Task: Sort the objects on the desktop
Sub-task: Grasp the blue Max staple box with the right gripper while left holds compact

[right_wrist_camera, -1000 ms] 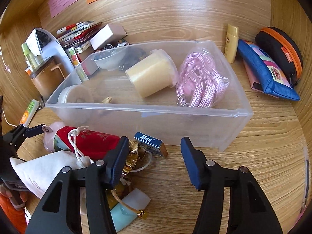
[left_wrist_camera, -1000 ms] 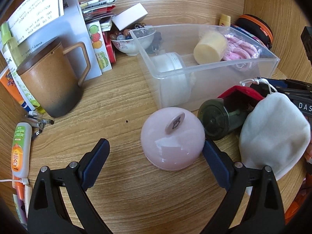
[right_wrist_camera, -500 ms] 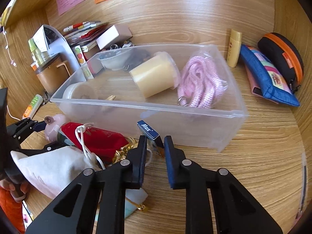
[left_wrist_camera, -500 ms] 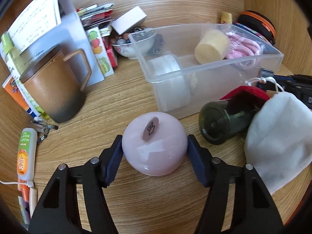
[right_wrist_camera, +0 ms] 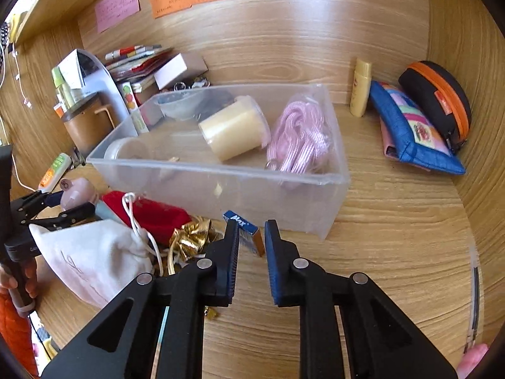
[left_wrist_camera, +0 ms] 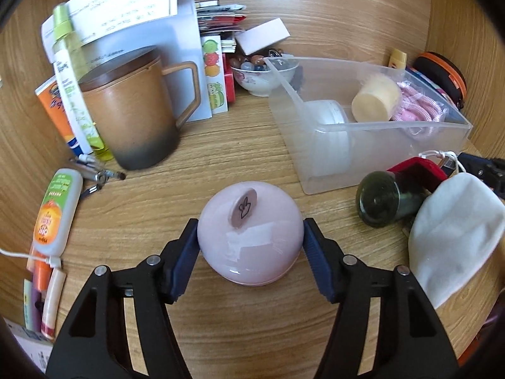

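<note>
1. We see one clear bin (right_wrist_camera: 328,170) at the middle of the desk. It holds three plain items: one yellow cup (right_wrist_camera: 233,132), one pink cord (right_wrist_camera: 300,139) and one white tub (left_wrist_camera: 331,139).
2. We count one brown mug (left_wrist_camera: 132,110) at the left, and one white pouch (right_wrist_camera: 94,259) and one red pouch (right_wrist_camera: 154,214) in front of the bin.
3. The left gripper (left_wrist_camera: 251,237), wide a second ago, now clamps the pink dome (left_wrist_camera: 251,230) on both sides. We judge the dome secured and ready to lift toward the bin, which stands just beyond it.
4. The right gripper (right_wrist_camera: 251,240) has narrowed likewise onto the small blue box (right_wrist_camera: 244,230), which stands tilted between its pads by the bin's front wall. We judge both grasps complete.
</note>
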`<state>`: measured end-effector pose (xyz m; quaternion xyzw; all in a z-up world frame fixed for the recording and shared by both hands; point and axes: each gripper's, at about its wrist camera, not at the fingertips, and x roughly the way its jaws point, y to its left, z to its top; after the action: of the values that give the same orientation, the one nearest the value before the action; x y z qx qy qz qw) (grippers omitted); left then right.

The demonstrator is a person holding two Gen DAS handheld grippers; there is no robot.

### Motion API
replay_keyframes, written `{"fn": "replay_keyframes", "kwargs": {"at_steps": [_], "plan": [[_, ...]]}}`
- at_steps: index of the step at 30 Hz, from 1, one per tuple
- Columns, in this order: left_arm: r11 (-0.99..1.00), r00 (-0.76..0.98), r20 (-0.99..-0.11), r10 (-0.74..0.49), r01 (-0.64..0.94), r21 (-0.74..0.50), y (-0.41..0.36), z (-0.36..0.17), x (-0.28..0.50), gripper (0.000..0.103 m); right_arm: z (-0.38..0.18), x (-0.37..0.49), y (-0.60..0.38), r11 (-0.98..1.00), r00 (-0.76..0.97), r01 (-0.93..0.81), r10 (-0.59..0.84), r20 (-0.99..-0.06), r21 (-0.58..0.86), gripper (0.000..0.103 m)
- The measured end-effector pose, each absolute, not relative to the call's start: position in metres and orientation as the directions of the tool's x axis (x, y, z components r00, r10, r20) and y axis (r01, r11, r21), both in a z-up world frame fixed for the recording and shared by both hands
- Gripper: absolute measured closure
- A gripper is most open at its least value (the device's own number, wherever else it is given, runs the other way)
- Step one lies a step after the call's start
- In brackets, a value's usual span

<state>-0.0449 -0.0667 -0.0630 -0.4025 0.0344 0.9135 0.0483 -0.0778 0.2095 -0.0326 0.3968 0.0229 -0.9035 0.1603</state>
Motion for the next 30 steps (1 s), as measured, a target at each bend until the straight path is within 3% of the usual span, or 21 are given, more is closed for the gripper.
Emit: {"fn": "replay_keyframes", "kwargs": {"at_steps": [3,5,10,13,16,18,30], "plan": [[-0.994,-0.677,-0.733,0.073,-0.106,0.0,-0.07,-0.061,-0.04,0.039,-0.037,-0.08,0.206,-0.948,-0.624,0.306,-0.266,-0.735,0.084,0.084],[-0.995,-0.681,-0.729,0.077,-0.102,-0.01,-0.073,-0.061,-0.038,0.039,-0.039,-0.082,0.202,-0.949,-0.62,0.304,-0.265,-0.739,0.085,0.071],[-0.995,-0.686,-0.722,0.089,-0.095,-0.032,-0.078,-0.06,-0.035,0.039,-0.043,-0.088,0.195,-0.947,-0.626,0.309,-0.273,-0.731,0.089,0.07],[-0.995,-0.691,-0.717,0.095,-0.097,-0.039,-0.078,-0.059,-0.035,0.039,-0.046,-0.09,0.192,-0.947,-0.621,0.311,-0.265,-0.737,0.078,0.079],[-0.995,-0.7,-0.707,0.098,-0.095,-0.044,-0.077,-0.057,-0.034,0.039,-0.045,-0.089,0.195,-0.947,-0.622,0.309,-0.274,-0.733,0.091,0.081],[-0.994,-0.708,-0.698,0.107,-0.095,-0.056,-0.076,-0.054,-0.033,0.039,-0.044,-0.088,0.197,-0.944,-0.621,0.314,-0.288,-0.729,0.105,0.095],[-0.99,-0.771,-0.621,0.142,-0.124,-0.072,-0.062,-0.017,-0.027,0.039,-0.021,-0.069,0.207,-0.927,-0.654,0.358,-0.334,-0.678,0.111,0.096]]}}
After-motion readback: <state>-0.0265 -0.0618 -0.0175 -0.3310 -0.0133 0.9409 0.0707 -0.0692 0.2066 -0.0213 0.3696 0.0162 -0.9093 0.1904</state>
